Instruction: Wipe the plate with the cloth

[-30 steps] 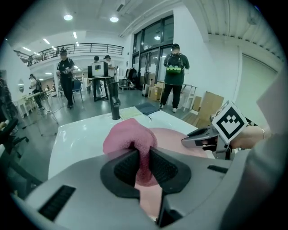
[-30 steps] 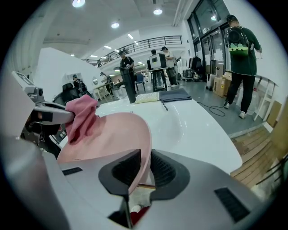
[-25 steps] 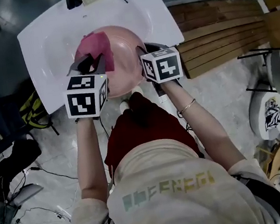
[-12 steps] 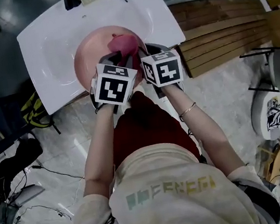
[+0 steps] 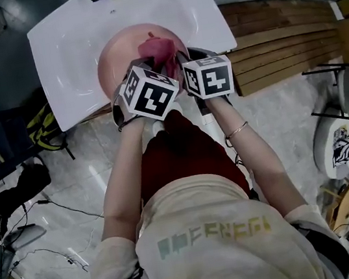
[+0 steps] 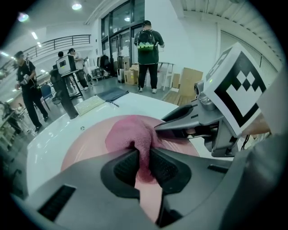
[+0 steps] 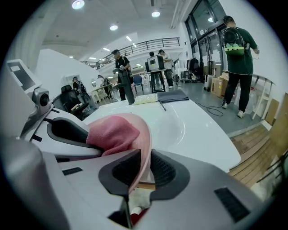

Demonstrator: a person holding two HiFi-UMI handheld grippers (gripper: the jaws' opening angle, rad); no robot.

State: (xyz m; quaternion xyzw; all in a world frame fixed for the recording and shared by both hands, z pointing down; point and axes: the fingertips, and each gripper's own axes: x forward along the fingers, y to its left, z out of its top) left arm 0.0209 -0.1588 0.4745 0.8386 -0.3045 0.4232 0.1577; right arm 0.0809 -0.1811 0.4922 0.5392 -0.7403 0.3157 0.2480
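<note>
Holding the pink plate (image 5: pixel 117 64) by its rim at about 4 o'clock with the right gripper (image 7: pixel 143 173), jaws closed onto the thin edge with nothing else between them. Pinching a fold of the pink cloth (image 5: pixel 157 51) in the left gripper (image 6: pixel 143 164), jaws drawn in to the thickness of the fabric, reaching in from the plate's 6 o'clock. Pressing the bunched cloth against the plate's face on the 2 o'clock side of centre, just beside the right gripper's jaw tips. Plate above the white table (image 5: pixel 68 47), at 12 o'clock from the person's body; impossible to tell whether resting on the tabletop or lifted off it. At 3 o'clock of the table, wooden planks (image 5: pixel 276 34), not involved.

On progress: wiping under way, probably somewhere in the middle. No visible dirt or wetness on the plate, so no way of reading which parts are already done. Under the cloth right now: only the 2 o'clock portion. Left to do, as far as can be judged: sweeping the broad bare stretch from 7 to 11 o'clock, and going round the rim.
</note>
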